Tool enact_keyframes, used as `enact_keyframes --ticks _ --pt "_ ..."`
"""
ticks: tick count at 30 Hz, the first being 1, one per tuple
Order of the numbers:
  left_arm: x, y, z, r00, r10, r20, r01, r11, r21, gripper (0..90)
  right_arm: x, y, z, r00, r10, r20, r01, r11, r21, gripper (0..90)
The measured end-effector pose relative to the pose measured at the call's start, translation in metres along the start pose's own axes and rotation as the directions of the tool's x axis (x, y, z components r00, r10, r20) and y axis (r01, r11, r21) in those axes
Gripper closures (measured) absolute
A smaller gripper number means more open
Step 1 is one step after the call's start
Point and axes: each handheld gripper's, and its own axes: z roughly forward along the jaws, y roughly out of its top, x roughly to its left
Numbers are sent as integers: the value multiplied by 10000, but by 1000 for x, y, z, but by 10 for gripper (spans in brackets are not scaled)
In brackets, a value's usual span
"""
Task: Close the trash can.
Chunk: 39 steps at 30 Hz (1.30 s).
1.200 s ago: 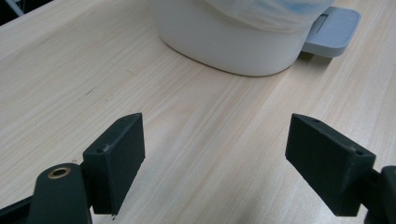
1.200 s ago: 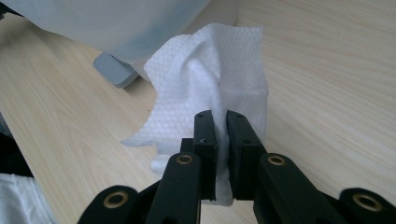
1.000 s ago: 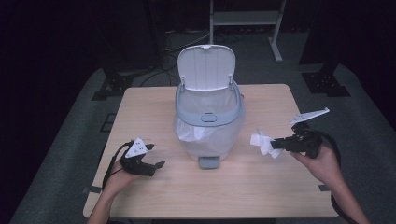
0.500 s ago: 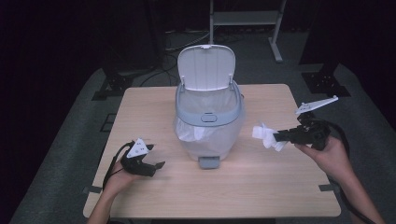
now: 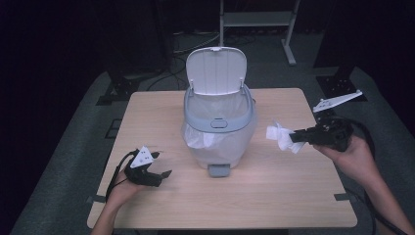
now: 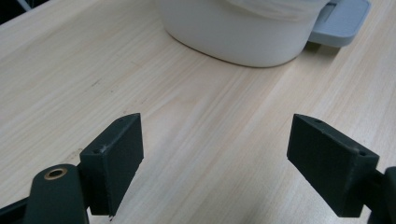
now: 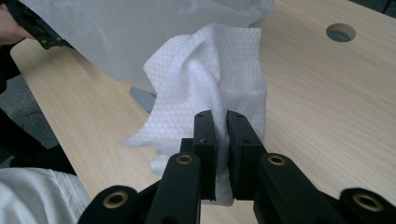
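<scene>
The right claw [image 7: 220, 122] is clamped on a white tissue [image 7: 205, 88]; its two black jaws stand almost together with a fold of the sheet pinched between them, and the rest of the tissue fans out crumpled beyond the tips. In the high view this right claw [image 5: 295, 137] is held above the worktop [image 5: 293, 196], pointing toward the bin [image 5: 219, 128], with the tissue [image 5: 280, 137] hanging in the air just to the right of the bin's wall and clear of the wood. The hand [image 5: 353, 157] that carries it comes in from the lower right.

The left claw [image 6: 215, 154] is spread wide, with bare wood between its jaws and nothing in them. In the high view the left claw [image 5: 161, 172] rests low at the worktop's near left corner, well apart from the bin, its tips turned toward the bin's base.

The bin stands in the middle of the worktop with its lid [image 5: 217, 70] swung up at the back. A clear liner [image 5: 205, 139] is folded over its rim, and a grey pedal [image 5: 219, 170] juts out at the front of its foot.
</scene>
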Motion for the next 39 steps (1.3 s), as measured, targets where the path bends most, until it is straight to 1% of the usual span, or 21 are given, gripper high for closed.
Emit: enact_keyframes --ticks 2,3,6,8,9,13,14,15,17,24,26,31,34,39 --pt "0 0 0 10000 -8 3 8 10000 19 175 0 1 -2 10000 -1 29 1 10000 -20 822" --pt "0 0 0 9999 -141 65 142 9999 -86 175 0 3 -6 10000 4 -3 -4 10000 -73 822" --pt "0 -2 0 9999 -94 34 94 10000 -1 175 0 6 -10 10000 -6 -93 4 9999 -149 823" --pt "0 -2 0 9999 -136 26 136 9999 -35 175 0 8 -12 9999 -6 -132 3 9998 -185 823" --pt "2 -3 -1 9999 -158 -51 158 9999 43 175 0 11 -14 9997 -21 -229 15 9996 -265 824" --pt "2 -4 -3 9998 -150 -100 151 9999 60 175 2 16 -17 9996 -58 -272 48 9994 -340 824" --pt "2 -4 -3 9998 -168 -109 168 9999 31 175 4 20 -20 9996 -172 -242 161 9988 -457 825" --pt "1 -4 -3 9997 -212 -111 211 9998 -18 175 5 22 -21 9995 -187 -265 172 9985 -524 825" --pt "1 -4 -4 9997 -208 -111 208 9998 -21 175 6 28 -24 9993 -258 -262 244 9983 -529 825" --pt "0 -5 -5 9997 -203 -129 203 9998 -15 175 9 44 -35 9990 -350 -286 325 9962 -813 825" --pt "1 -6 -5 9997 -195 -127 195 9998 47 175 10 48 -36 9987 -356 -366 323 9957 -871 825" --pt "1 -5 -5 9998 -188 -104 189 9998 79 174 12 59 -37 9984 -440 -363 407 9954 -872 825" --pt "1 -5 -5 9999 -119 -112 120 9999 111 174 14 65 -38 9981 -486 -372 452 9951 -880 825" --pt "0 -5 -4 9999 -154 -70 154 9998 86 174 20 75 -39 9966 -716 -398 678 9937 -895 825"
